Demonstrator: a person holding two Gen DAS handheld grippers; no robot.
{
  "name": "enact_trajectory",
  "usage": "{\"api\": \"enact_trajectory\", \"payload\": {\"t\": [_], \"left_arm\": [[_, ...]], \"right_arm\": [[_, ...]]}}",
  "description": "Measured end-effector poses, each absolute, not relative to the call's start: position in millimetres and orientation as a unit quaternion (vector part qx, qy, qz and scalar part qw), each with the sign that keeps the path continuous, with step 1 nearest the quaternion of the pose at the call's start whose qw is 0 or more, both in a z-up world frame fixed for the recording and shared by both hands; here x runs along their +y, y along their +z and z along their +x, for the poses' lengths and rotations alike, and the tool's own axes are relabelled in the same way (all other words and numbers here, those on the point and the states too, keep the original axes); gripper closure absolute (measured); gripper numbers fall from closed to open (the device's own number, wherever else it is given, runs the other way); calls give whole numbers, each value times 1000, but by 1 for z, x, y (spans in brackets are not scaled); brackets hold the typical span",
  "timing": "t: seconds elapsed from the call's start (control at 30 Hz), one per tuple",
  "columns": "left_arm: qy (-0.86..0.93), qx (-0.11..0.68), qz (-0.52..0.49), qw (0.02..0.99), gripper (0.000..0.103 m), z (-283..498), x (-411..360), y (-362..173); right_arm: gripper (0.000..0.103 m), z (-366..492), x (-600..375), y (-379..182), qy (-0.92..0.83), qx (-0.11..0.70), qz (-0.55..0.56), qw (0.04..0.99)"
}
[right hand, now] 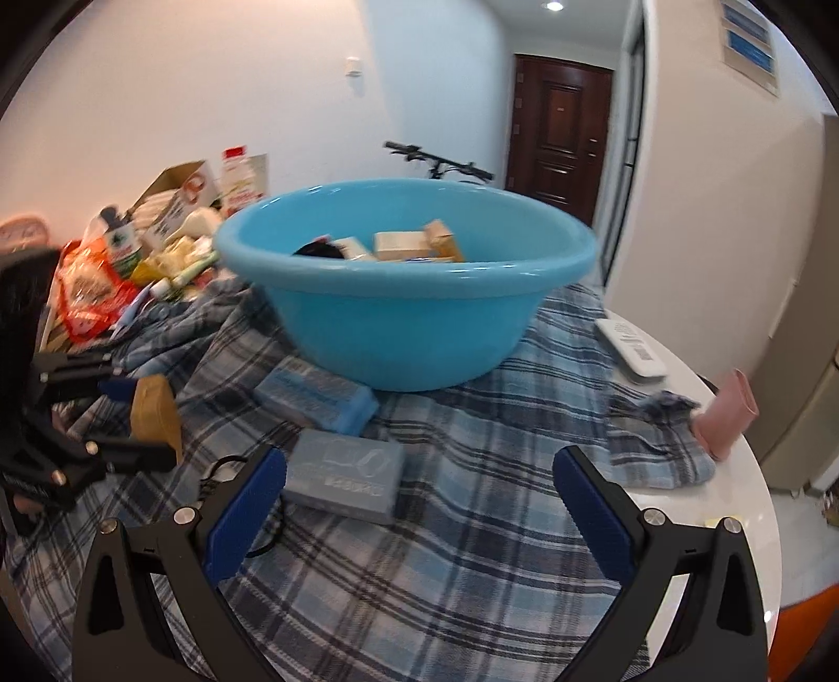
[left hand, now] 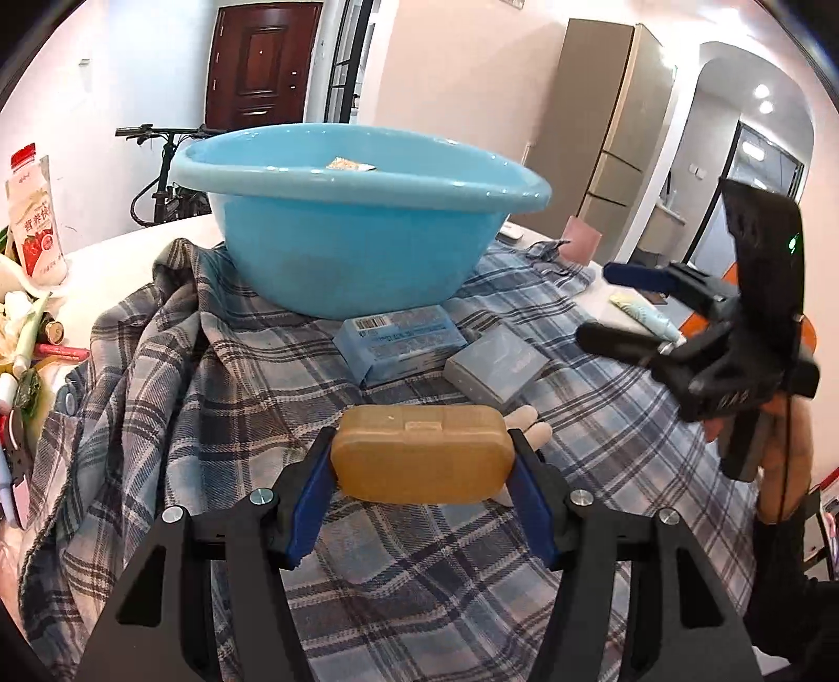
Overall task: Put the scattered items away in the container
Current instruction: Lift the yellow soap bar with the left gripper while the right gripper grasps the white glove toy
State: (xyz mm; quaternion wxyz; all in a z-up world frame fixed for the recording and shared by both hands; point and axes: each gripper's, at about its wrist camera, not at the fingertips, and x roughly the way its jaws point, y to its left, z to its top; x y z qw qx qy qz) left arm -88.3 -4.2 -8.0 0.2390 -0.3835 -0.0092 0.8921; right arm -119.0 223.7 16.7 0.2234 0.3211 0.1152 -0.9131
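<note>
White walls (right hand: 220, 105), dk brown door (left hand: 259, 68), bike (left hand: 162, 173), ceiling spot (right hand: 553, 6)

You have a white round table (right hand: 697, 461) carrying everything; a plaid cloth (right hand: 472, 551) covers most of it, and straight on its bare top lie a white remote (right hand: 632, 349), a pink pouch (right hand: 726, 419), and, at the far left, what looks like a blurred heap of packets and bottles (right hand: 131, 262).
</note>
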Motion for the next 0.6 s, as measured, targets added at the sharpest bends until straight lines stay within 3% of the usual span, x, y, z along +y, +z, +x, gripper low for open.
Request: {"api": "enact_trajectory", "payload": {"t": [0.6], "left_arm": [[913,-41,-342,217,43,-67,-40,13]], "right_arm": [[0,-115,202,7,-888,122,345,277]]}}
